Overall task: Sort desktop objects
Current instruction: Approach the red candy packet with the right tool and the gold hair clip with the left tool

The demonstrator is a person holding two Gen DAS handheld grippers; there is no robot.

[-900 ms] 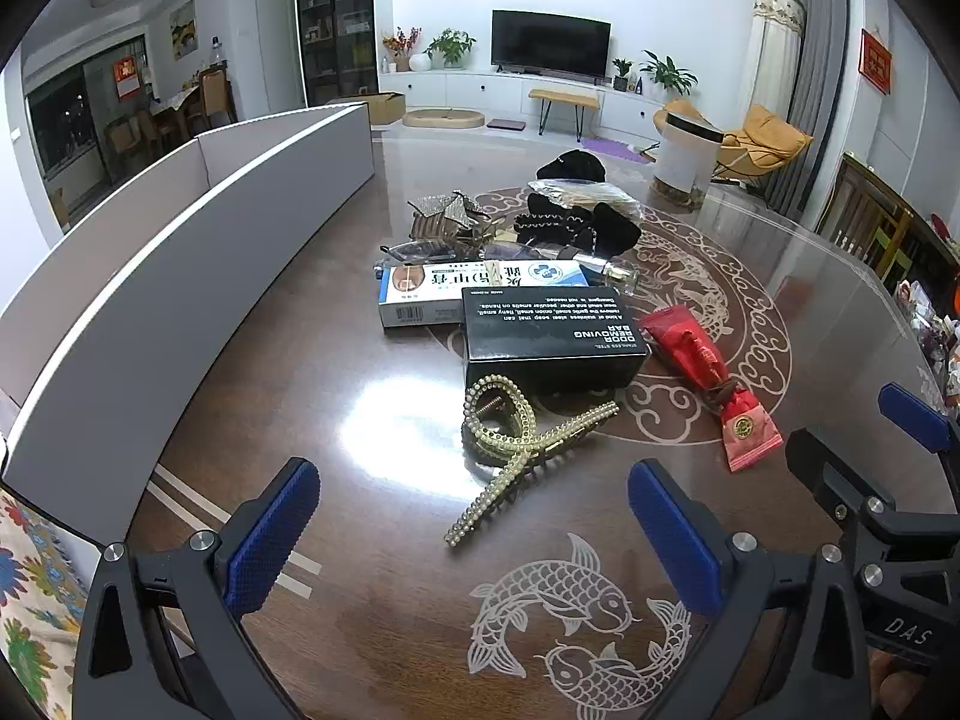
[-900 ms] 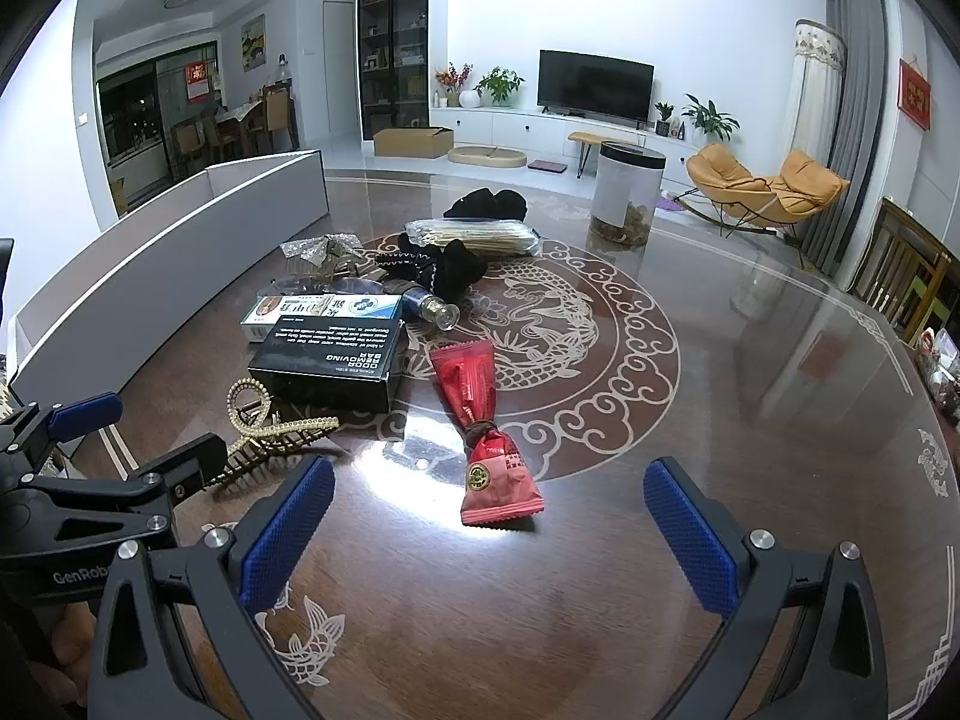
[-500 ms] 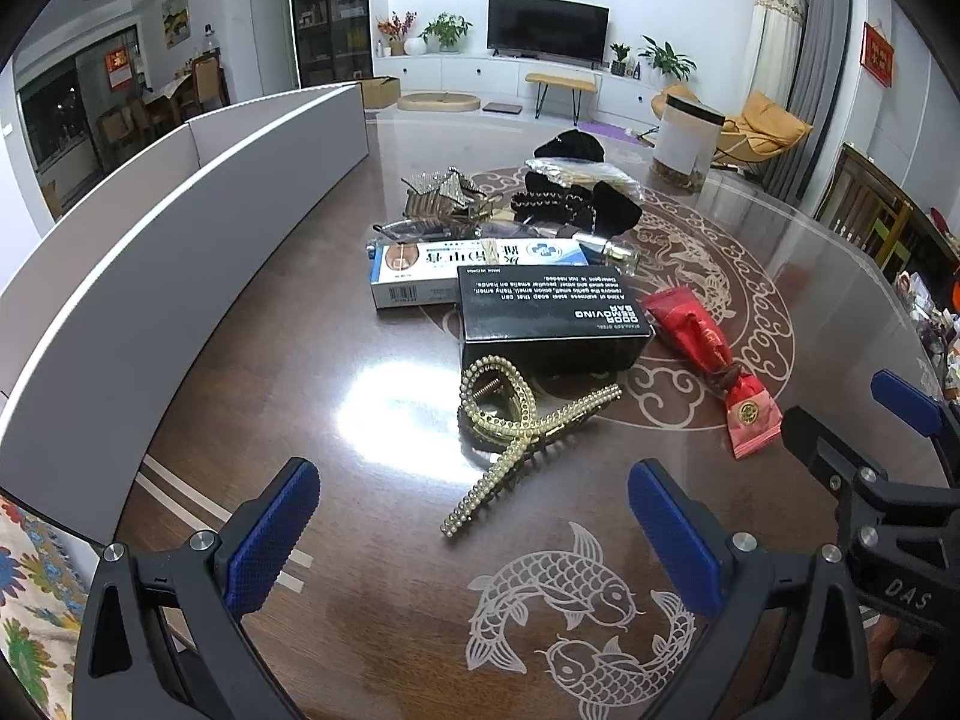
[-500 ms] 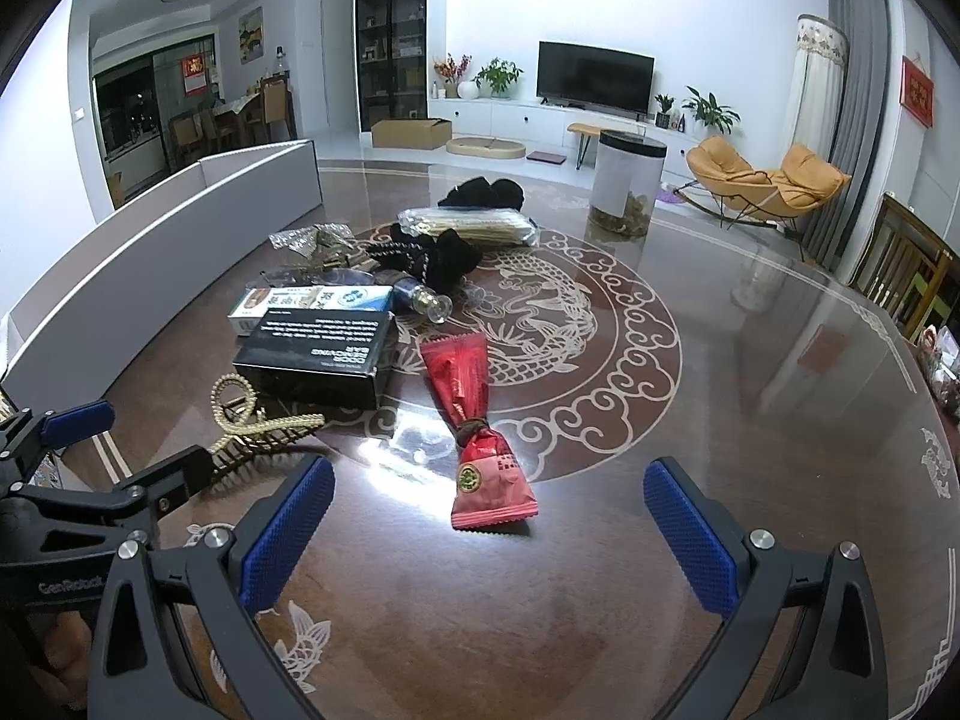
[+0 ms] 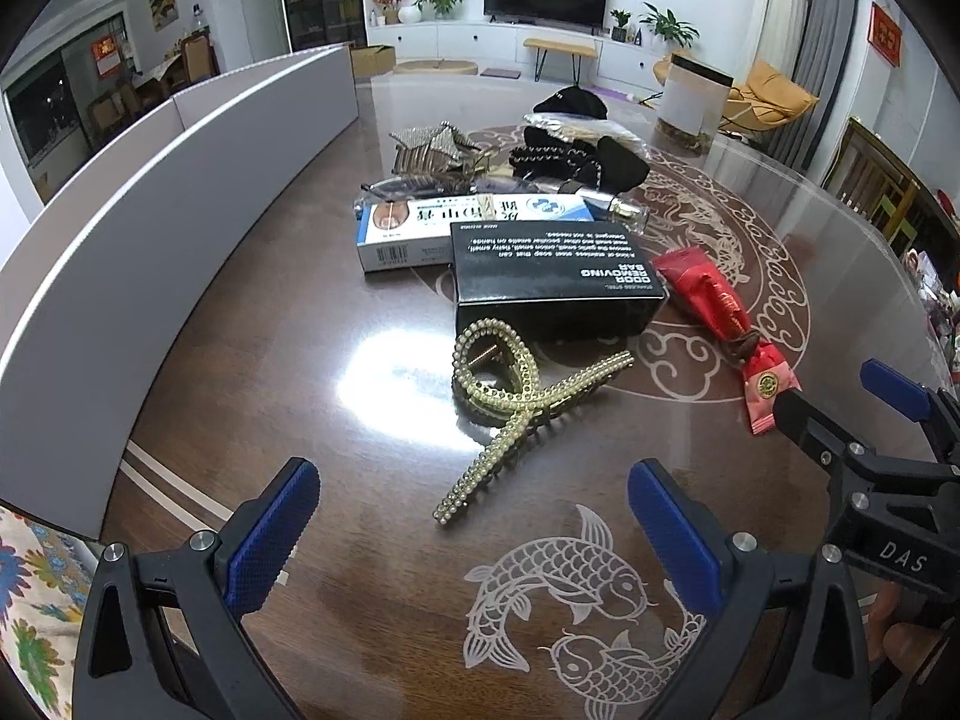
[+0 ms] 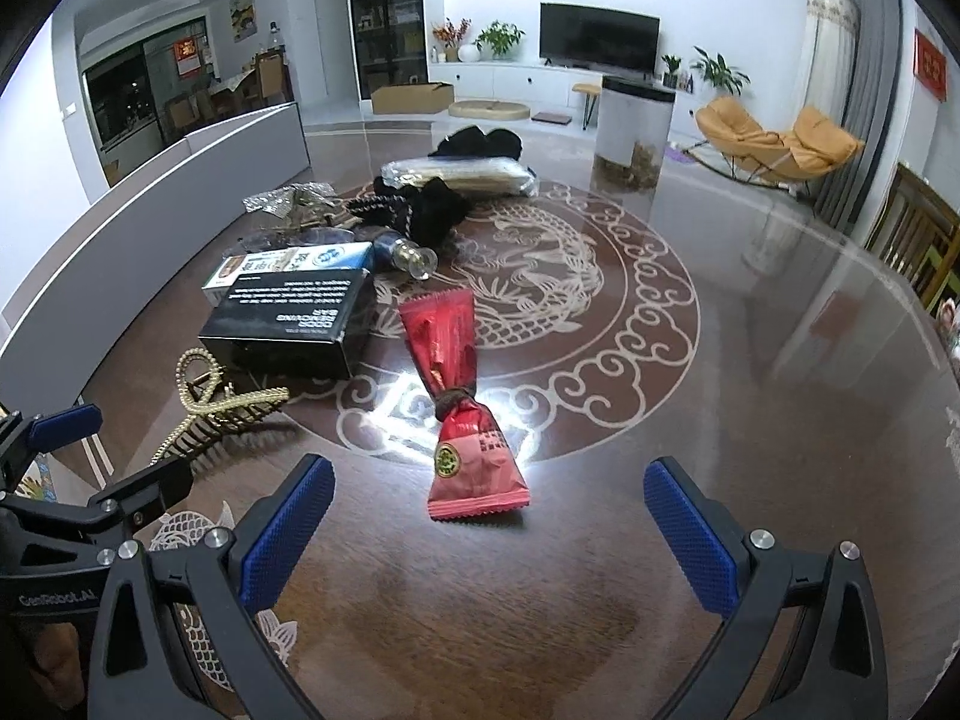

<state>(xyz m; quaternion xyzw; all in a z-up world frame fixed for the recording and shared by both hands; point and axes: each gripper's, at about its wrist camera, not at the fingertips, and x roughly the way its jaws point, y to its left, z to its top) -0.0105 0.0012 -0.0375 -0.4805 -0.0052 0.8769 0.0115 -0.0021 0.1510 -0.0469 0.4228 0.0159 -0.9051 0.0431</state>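
I have both sets of jaws spread wide and empty, tilted down over the dark worktop (image 5: 288,324). The left gripper (image 5: 474,525) hangs above the pearl hair claw (image 5: 516,396), which lies flat on the wood just ahead of the blue pads, at twelve o'clock from them and apart from both. Beyond the claw, touching its looped end or very nearly so, sits the black box (image 5: 552,282) with white print, and behind that, at eleven o'clock, the blue-and-white box (image 5: 456,222). A red snack packet (image 5: 720,318) lies at two o'clock from the claw, just beside the black box.

From the right wrist, the right gripper (image 6: 489,522) is lined up on that same red snack packet (image 6: 462,396); its crimped end rests between my two pads, closer to the left one, without touching either. The black box (image 6: 294,318) is at ten o'clock from the packet, the pearl hair claw (image 6: 216,408) at nine. Farther back at twelve o'clock I see a small glass bottle (image 6: 408,255), a heap of black fabric (image 6: 426,210) and a clear wrapped bundle (image 6: 462,177). A grey partition (image 5: 180,192) runs along the worktop's left edge. Each gripper shows at the edge of the other's view.
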